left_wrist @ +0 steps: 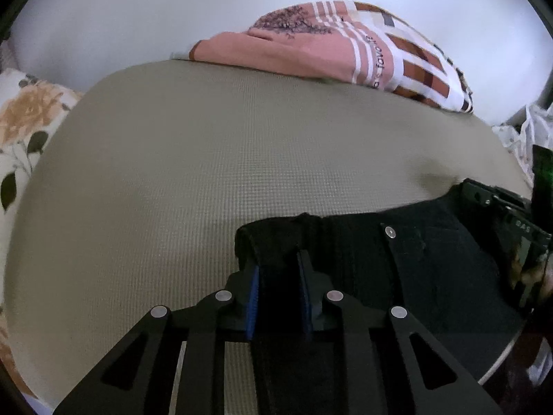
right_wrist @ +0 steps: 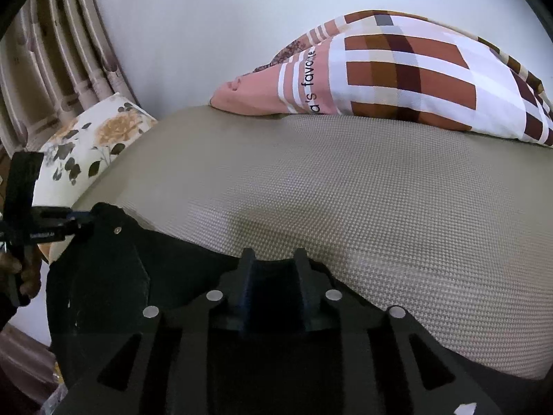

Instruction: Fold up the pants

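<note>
Black pants lie along the near edge of a khaki mat, waistband with a silver button toward the mat's middle. My left gripper is shut on the pants' waistband corner, black cloth between its blue pads. In the right wrist view the pants spread across the lower left. My right gripper is shut on the pants' edge, dark cloth filling the gap between its fingers. The left gripper also shows at the far left, and the right gripper's body at the far right of the left view.
A pink and brown checked pillow lies at the far edge of the mat. A floral cushion sits at the left, a white wall behind. A carved bed frame stands at the far left.
</note>
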{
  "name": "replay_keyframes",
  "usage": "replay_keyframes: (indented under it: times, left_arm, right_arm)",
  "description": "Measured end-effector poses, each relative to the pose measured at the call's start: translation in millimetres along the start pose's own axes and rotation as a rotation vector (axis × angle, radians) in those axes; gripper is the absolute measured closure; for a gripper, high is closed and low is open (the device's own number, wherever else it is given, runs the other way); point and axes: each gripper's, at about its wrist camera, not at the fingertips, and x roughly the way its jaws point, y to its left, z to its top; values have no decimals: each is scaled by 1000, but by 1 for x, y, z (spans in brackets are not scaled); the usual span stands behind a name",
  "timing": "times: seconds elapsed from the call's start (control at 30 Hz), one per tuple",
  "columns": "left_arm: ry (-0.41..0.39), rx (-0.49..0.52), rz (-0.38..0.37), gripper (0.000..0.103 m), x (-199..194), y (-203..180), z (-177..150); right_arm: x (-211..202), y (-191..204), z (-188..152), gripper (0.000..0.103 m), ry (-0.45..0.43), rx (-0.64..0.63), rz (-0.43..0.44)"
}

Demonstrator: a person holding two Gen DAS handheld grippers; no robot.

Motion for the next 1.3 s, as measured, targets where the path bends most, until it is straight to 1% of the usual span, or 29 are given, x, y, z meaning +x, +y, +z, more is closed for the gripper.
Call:
replay_keyframes:
  times: [0.07, 0.1, 0.13, 0.17, 0.2, 0.23, 0.33, 0.37, 0.43, 0.47, 0.53, 0.6, 0.63, 0.7, 0.73, 0.8, 0.83, 0.93, 1.03, 1.07, 1.1, 1.13, 1.17, 1.2, 1.23, 1.3]
  left_arm:
    - [-19, -1, 0, 76, -1, 2, -4]
    - [-25, 4, 3, 71, -1, 1, -6]
    - [-35, 17, 22, 64, 0, -1, -8]
    - [-42, 36, 62, 48, 1, -2, -9]
    - [-48, 46, 93, 36, 1, -3, -9]
    - [-56, 45, 112, 33, -1, -1, -10]
    - [-72, 4, 74, 32, -17, 7, -10]
    - [-81, -6, 76, 31, -23, 9, -11]
    - [-108, -28, 121, 31, -42, 13, -14]
    - [-110, -42, 119, 30, -49, 16, -17]
    - [-102, -75, 87, 30, -65, 22, -26]
    - [-70, -127, 94, 30, -73, 28, -39]
    - [-30, -181, 70, 30, -74, 33, -49]
    - [46, -298, -37, 30, -71, 41, -70]
    - [84, -358, -106, 30, -68, 42, -82]
    - [155, -422, -197, 32, -60, 38, -97]
    - [177, -437, -232, 32, -57, 32, -102]
    - [201, -458, -316, 32, -49, 17, -102]
    - [217, -500, -305, 32, -40, 15, -97]
    - [214, -517, -310, 36, -40, 17, -97]
    - [214, -526, -294, 53, -40, 19, -96]
    - [214, -518, -259, 62, -42, 22, -95]
    - [212, -517, -256, 67, -43, 24, -95]
    - [200, -525, -253, 75, -46, 25, -96]
    - [186, -522, -230, 76, -49, 23, -94]
    - [144, -486, -200, 85, -58, 15, -86]
  right_arm:
    - [1, 1, 0, 80, 1, -5, 3]
    - [1, 2, 0, 80, 2, -6, 3]
    - [1, 2, 0, 79, 2, -8, 2]
    - [1, 2, 0, 79, 3, -8, 3]
    - [1, 2, 0, 78, 4, -7, 6]
    - [1, 2, 0, 78, 4, -6, 7]
    - [2, 1, 1, 77, 5, -1, 12]
    - [2, 0, 1, 77, 5, 3, 16]
    - [1, -2, 1, 77, 4, 13, 21]
    - [1, -3, 1, 77, 4, 19, 25]
    - [1, -4, 2, 77, 3, 26, 28]
    - [1, -4, 2, 77, 4, 28, 29]
    - [1, -4, 2, 76, 4, 27, 31]
    - [1, -4, 2, 74, 3, 29, 35]
    - [1, -5, 2, 74, 1, 30, 37]
    - [0, -4, 1, 73, 0, 32, 40]
    - [0, -4, 1, 72, 0, 31, 39]
    - [0, -3, 1, 69, 0, 27, 40]
    - [-1, -3, 1, 66, -2, 26, 43]
    - [-1, -3, 1, 65, -2, 27, 41]
    - [-2, -3, 1, 59, -6, 31, 39]
    - [-3, -4, 1, 40, -14, 41, 21]
    - [-5, -6, 2, 30, -20, 58, 3]
    - [-6, -10, 2, 25, -31, 83, 1]
    - [-8, -16, 3, 25, -43, 113, 13]
    - [-9, -30, 3, 25, -50, 185, 33]
